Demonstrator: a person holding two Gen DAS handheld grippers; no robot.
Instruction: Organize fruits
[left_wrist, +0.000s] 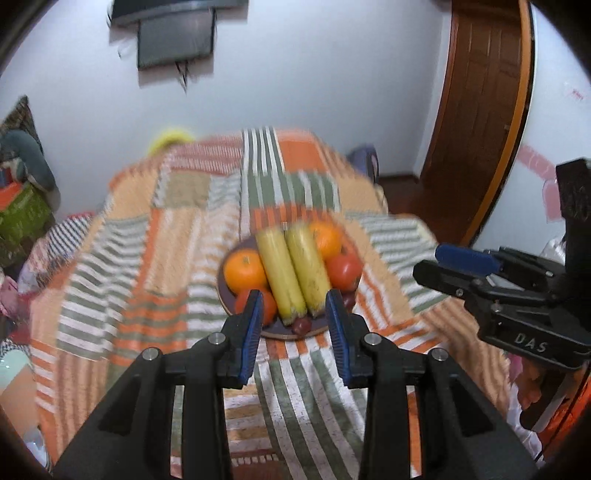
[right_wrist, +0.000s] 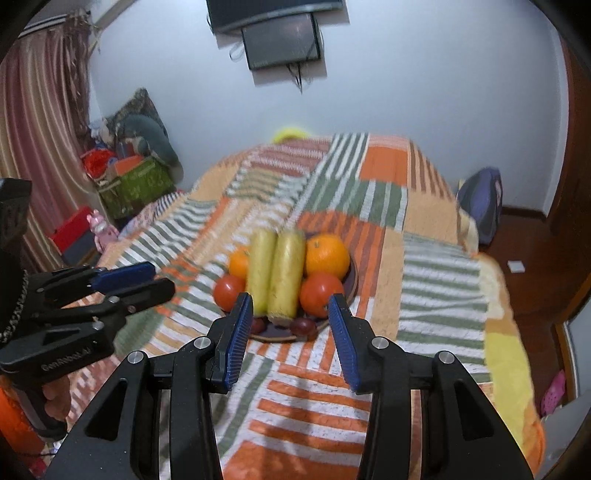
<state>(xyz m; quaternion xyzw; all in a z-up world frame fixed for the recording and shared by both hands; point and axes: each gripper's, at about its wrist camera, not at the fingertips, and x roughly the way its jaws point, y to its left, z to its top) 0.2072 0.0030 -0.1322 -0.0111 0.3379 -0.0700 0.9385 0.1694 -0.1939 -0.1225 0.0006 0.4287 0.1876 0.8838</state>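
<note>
Fruit plate (left_wrist: 227, 306): bananas (left_wrist: 293, 273) soft, bruise easily; take mid-length, gently. Oranges (left_wrist: 245, 269) firm, round, apt to roll. Left gripper (left_wrist: 295, 317), right gripper (right_wrist: 291, 319): fingers slightly parted, holding nothing.

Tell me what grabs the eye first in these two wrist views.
The plate of fruit mid-bed: two yellow bananas side by side, oranges and red tomatoes flanking them. It sits on a loud orange-and-green striped blanket. Both grippers, left and right, hang empty just short of the plate.

place: home bedroom | cues: quilted bed (right_wrist: 424, 258), curtain (right_wrist: 40, 122), wall television (right_wrist: 282, 40), wooden door (left_wrist: 480, 92)
</note>
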